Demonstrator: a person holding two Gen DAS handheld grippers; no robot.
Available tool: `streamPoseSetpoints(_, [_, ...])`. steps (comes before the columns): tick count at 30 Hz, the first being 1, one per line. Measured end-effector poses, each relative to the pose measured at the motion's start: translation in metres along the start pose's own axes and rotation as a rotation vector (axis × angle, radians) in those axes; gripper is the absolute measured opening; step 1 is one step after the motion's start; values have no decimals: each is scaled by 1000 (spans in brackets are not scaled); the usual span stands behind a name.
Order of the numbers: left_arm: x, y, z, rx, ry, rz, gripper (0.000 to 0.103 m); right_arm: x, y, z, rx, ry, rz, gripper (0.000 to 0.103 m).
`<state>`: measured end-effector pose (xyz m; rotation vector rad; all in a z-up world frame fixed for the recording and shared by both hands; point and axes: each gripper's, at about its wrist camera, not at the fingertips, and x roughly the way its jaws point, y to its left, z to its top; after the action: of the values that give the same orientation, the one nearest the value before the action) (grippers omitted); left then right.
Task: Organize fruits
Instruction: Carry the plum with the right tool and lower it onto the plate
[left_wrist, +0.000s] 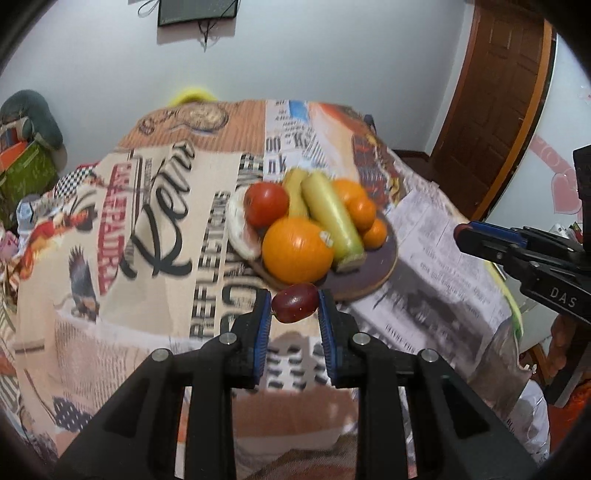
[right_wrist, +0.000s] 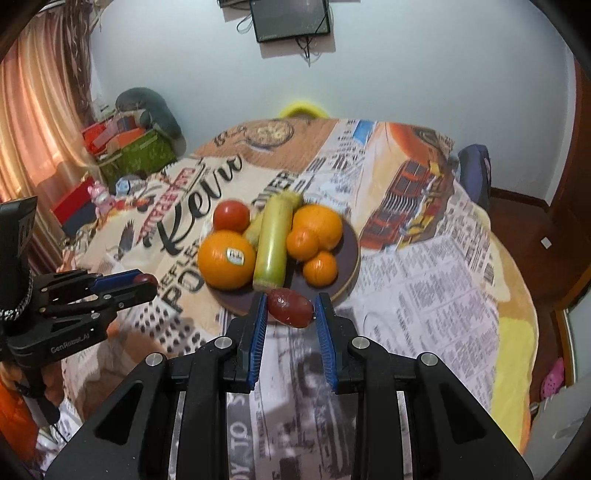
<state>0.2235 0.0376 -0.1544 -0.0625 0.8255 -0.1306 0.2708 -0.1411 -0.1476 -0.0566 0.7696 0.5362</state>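
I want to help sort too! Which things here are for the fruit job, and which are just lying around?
For the job: left gripper holding a red grape; right gripper holding a red fruit; plate; oranges; tomato.

Lying about: green box; wall screen; yellow chair.

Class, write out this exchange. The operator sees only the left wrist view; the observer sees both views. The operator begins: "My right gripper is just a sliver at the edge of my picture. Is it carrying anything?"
Observer: Yes. The right gripper has its jaws shut on an oblong red fruit. It is longer than the round red fruit in your left gripper.
Operator: Where does it sit against the plate?
Observer: In the right wrist view it lies over the plate's near rim, just in front of the yellow-green gourd's cut end. Its height above the plate cannot be told.
Operator: What is beyond the green box?
Observer: An orange-pink curtain hangs to the left of the green box.
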Motion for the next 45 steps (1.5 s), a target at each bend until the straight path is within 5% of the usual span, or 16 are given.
streamPoseSetpoints(17, [8, -9, 67, 21, -111, -25, 25, 4, -10, 53, -9, -116, 10, 24])
streamPoseSetpoints(33, [78, 0, 62, -5, -11, -24, 25, 80, -15, 14, 4, 76, 67, 25])
streamPoseSetpoints(45, [83, 0, 59, -3, -3, -18, 30, 93, -22, 9, 31, 103, 70, 31])
